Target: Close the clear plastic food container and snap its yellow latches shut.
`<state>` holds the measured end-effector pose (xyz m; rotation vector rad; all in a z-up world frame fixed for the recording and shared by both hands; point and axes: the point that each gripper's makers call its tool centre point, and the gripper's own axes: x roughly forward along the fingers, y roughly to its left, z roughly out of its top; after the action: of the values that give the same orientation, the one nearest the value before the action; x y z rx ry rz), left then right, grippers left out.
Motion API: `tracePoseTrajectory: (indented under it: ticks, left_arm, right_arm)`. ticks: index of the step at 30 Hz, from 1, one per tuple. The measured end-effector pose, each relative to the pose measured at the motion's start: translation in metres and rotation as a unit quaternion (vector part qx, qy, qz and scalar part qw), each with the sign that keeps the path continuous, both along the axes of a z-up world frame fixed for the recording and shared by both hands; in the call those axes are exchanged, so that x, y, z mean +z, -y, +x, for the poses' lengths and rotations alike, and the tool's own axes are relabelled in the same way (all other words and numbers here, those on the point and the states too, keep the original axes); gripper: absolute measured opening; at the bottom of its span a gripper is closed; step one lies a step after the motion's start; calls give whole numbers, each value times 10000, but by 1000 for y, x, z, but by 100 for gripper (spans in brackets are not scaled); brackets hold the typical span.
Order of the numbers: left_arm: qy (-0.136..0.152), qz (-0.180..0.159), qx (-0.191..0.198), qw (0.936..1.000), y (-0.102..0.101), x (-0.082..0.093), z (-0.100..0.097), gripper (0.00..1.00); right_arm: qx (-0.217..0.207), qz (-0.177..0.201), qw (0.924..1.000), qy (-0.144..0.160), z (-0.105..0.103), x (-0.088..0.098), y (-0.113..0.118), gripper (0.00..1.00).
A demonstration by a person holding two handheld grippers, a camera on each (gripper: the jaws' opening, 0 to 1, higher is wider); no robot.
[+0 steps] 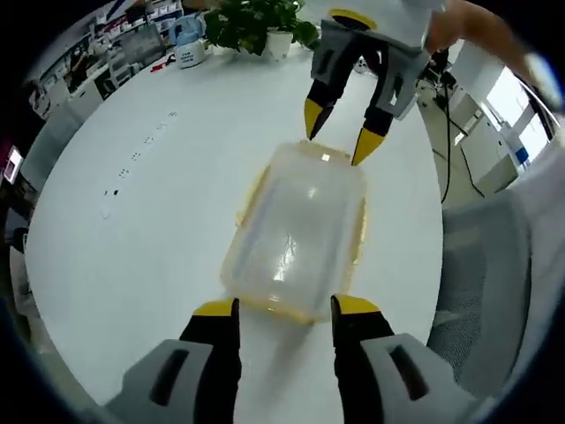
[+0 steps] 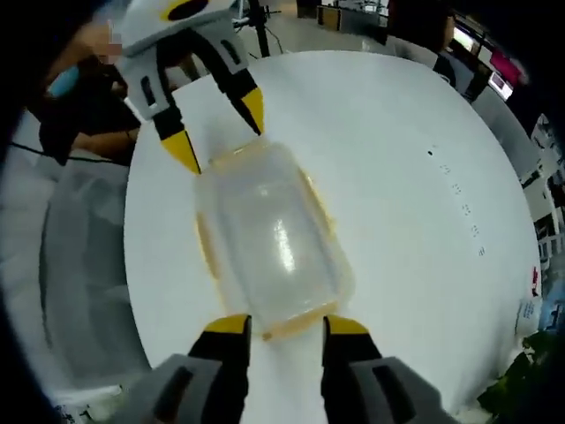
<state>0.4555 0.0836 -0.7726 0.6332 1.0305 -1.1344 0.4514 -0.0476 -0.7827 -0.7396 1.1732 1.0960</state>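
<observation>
Clear plastic food container (image 1: 298,231) lies flat on the white round surface (image 1: 159,203), lid on, yellow latches (image 1: 360,231) along its long sides; whether the latches are snapped down cannot be told from either view. Left tongs (image 1: 282,311) sit at the near short end of the container, jaws spread apart with yellow tips just at its edge, holding nothing. Right tongs (image 1: 340,132) come in at the far short end in the left gripper view, jaws likewise parted, tips touching or just above the container's rim. In the right gripper view the same layout is mirrored: right tongs (image 2: 284,327) released at the near end of the container (image 2: 269,238), left tongs (image 2: 219,128) open at the far end. A potted plant (image 1: 256,25) and a tissue box (image 1: 188,46) stand at the far side of the surface, well apart from the container. A chair (image 1: 481,291) stands beside the surface on the right.
</observation>
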Motion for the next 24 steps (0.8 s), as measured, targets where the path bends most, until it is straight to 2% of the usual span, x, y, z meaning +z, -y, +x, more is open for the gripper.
tracePoseTrajectory:
  ticks: [3,9,12,15,17,24]
  left_arm:
    - [32,44,-83,10000,1,0,1,39]
    - [140,56,-282,9995,7,3,2,39]
    - [165,-41,-261,9995,13,5,6,38]
    - [55,-127,-200,9997,19,7,5,37]
    - [98,-182,-216,9996,24,7,6,37]
    - [148,-280,-250,9992,35,9,9,37]
  right_arm:
    - [143,-95,9998,48,1,0,1,29]
    - [281,-35,9996,53,2,3,-6,28]
    - [331,36,9994,43,2,3,-13,28]
    - [362,77,9993,38,2,4,-18,27]
    - [384,209,9990,19,2,6,-25,27]
    - [427,322,9986,28,5,5,-37,26]
